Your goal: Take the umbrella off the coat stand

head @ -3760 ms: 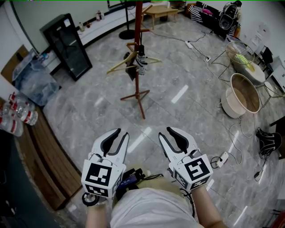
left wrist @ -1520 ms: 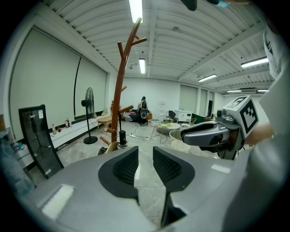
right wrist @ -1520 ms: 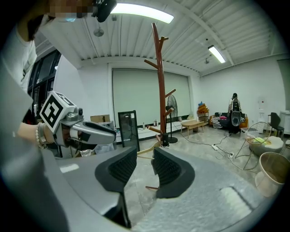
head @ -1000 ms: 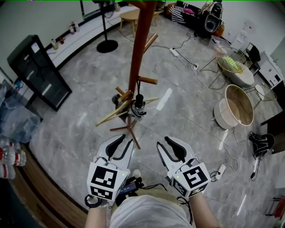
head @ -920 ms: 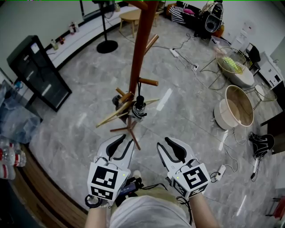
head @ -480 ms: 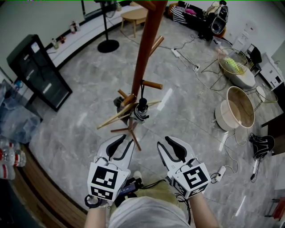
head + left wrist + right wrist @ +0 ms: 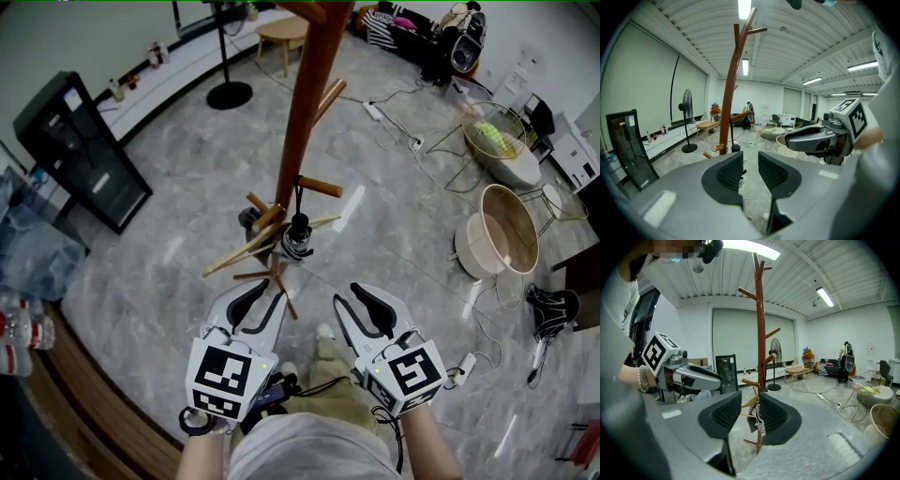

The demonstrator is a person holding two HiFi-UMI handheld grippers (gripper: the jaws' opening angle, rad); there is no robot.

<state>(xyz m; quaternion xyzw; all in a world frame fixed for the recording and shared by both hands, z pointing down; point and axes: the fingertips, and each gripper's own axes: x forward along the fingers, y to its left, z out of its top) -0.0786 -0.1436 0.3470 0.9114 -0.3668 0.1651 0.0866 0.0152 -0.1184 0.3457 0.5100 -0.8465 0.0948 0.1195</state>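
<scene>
Both the left tool (image 7: 261, 292) and the right tool (image 7: 352, 298) have been carried nearer the coat stand (image 7: 298, 122), jaws parted and nothing held, so the folded umbrella (image 7: 297, 236), hung from a peg (image 7: 317, 187) beside the stand's trunk, is judged nearly within reach.

Bare floor (image 7: 394, 234) lay open up to coat stand (image 7: 302, 103); its pegs (image 7: 321, 187) and a wooden hanger (image 7: 246, 253) crowded the hung umbrella (image 7: 297, 236).
</scene>
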